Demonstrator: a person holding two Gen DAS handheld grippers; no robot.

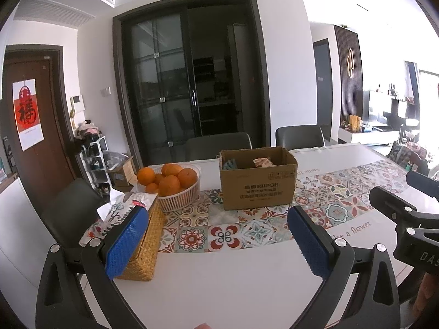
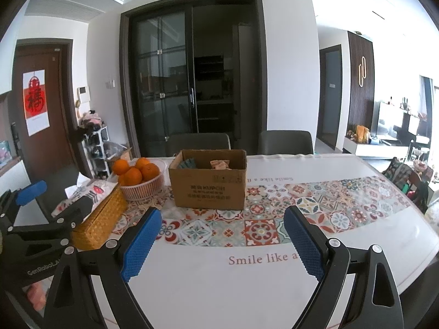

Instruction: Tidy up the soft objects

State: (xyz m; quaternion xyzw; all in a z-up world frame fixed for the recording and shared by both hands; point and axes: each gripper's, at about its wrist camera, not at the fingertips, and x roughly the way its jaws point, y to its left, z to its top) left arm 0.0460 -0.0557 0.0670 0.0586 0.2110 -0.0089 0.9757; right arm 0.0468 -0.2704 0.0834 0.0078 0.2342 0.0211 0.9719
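An open brown cardboard box (image 1: pixel 258 189) (image 2: pixel 210 192) stands on the patterned table runner ahead of both grippers. Inside it lie a teal soft item (image 1: pixel 229 164) (image 2: pixel 188 163) and a reddish patterned one (image 1: pixel 262 162) (image 2: pixel 221 164). My left gripper (image 1: pixel 216 211) is open over the white tabletop, short of the box, with nothing between its blue pads. My right gripper (image 2: pixel 222 211) is open too and holds nothing, at about the same distance from the box. A pale see-through patch (image 1: pixel 222 216) lies on the runner just in front of the box; I cannot tell what it is.
A white basket of oranges (image 1: pixel 175 192) (image 2: pixel 142 189) sits left of the box. A wicker tissue box (image 1: pixel 142 246) (image 2: pixel 98 219) with a printed cloth cover is near my left finger. Dark chairs (image 1: pixel 219 145) stand behind the table (image 2: pixel 247 288).
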